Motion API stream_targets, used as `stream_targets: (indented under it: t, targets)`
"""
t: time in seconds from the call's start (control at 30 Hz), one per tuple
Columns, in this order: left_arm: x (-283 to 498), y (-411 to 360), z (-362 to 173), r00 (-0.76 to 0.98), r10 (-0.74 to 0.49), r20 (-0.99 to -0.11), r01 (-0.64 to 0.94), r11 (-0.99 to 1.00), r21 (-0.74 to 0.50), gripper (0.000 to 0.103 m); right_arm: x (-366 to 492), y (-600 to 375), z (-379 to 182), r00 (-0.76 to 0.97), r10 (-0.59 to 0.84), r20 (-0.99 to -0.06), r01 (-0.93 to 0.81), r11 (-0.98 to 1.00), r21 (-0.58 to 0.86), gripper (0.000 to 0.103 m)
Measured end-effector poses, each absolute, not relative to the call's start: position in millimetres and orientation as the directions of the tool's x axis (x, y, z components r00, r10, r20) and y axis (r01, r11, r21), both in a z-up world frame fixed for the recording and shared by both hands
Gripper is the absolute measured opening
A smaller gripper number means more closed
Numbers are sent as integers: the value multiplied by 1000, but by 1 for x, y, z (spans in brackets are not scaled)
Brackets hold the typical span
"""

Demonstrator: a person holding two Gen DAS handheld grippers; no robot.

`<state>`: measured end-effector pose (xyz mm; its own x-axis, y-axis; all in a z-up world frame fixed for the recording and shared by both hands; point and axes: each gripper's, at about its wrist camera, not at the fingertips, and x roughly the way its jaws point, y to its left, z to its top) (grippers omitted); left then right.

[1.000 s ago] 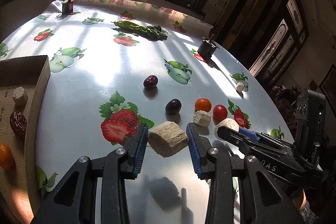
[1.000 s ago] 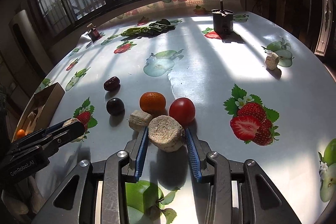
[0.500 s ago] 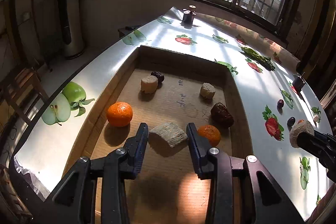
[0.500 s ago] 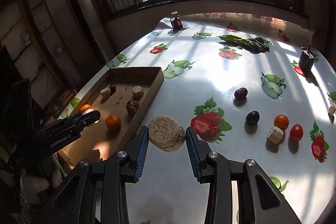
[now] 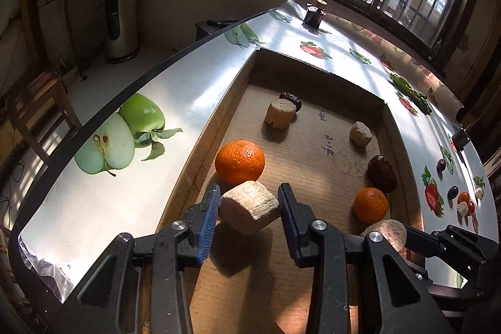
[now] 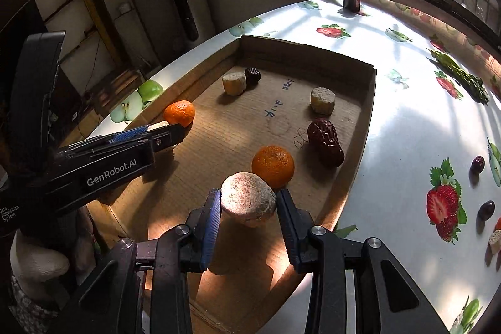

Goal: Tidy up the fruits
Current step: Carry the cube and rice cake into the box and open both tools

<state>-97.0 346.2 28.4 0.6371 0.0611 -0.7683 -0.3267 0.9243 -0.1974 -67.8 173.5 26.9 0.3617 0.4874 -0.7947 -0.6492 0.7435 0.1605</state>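
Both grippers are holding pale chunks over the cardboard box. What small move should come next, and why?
Probably lower both a little and let go. The left gripper and right gripper each hold a pale chunk above bare floor of the box, where oranges, dates and similar chunks already lie.

The 2 hand-held grippers point steeply downward, side by side. The left hand-held gripper point(image 5: 249, 210) and the right hand-held gripper point(image 6: 248, 205) each clamp 1 pale chunk.
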Motion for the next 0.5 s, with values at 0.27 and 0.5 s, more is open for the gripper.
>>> stream_targets:
  t: [0.27,0.5]
  targets:
    - [-96,345,29,637,57,-768,-328,923,-204,39,-69,183,21,362,471,-804,-659,740,136,40]
    - [-105,345,44,661,66,-748,-339,915,-219,53,-77,182,30,406,475,-780,-668,738,102,46]
